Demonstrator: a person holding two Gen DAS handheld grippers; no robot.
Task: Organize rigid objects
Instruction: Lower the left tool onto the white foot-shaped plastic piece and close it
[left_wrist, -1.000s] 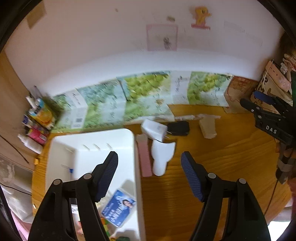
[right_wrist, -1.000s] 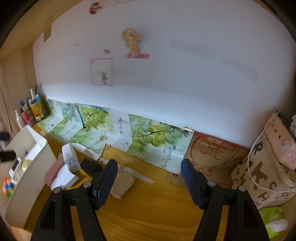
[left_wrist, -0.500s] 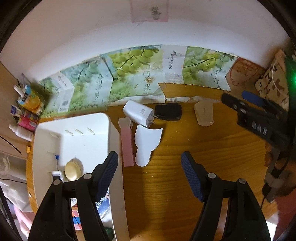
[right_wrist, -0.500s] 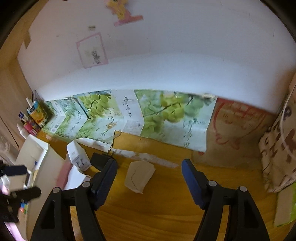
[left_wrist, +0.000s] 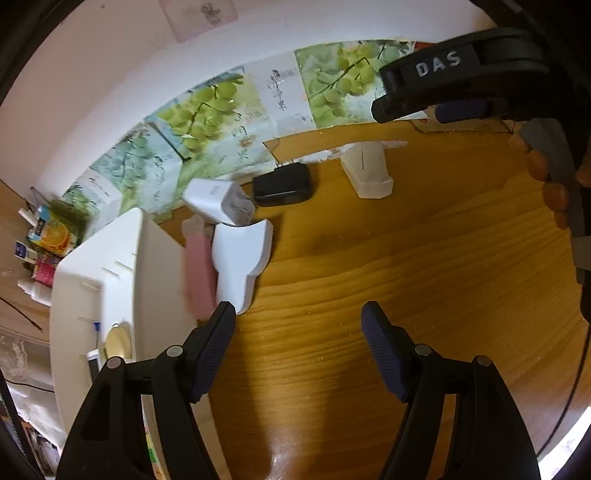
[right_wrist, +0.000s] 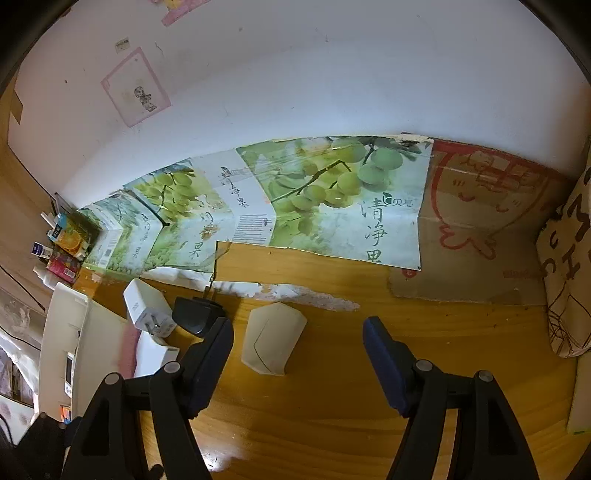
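Observation:
On the wooden desk lie a white charger plug (left_wrist: 218, 203) (right_wrist: 147, 310), a black adapter (left_wrist: 282, 184) (right_wrist: 195, 314), a white T-shaped plastic piece (left_wrist: 240, 258), a pink strip (left_wrist: 197, 273) and a cream box (left_wrist: 365, 171) (right_wrist: 271, 341). A white bin (left_wrist: 107, 266) (right_wrist: 59, 332) stands at the left and holds small items. My left gripper (left_wrist: 299, 332) is open and empty, just in front of the T-shaped piece. My right gripper (right_wrist: 297, 343) is open and empty, with the cream box just beyond its left finger; it also shows in the left wrist view (left_wrist: 461, 85).
Grape-print cardboard (right_wrist: 314, 199) leans along the back wall. Small cartons and bottles (left_wrist: 44, 240) crowd the far left corner. A patterned bag (right_wrist: 569, 277) stands at the right. Bare wood (left_wrist: 406, 277) lies between the grippers and the objects.
Both grippers have moved forward and lower toward the desk objects. The right gripper now looms at the top right of the left view. Both stay open.

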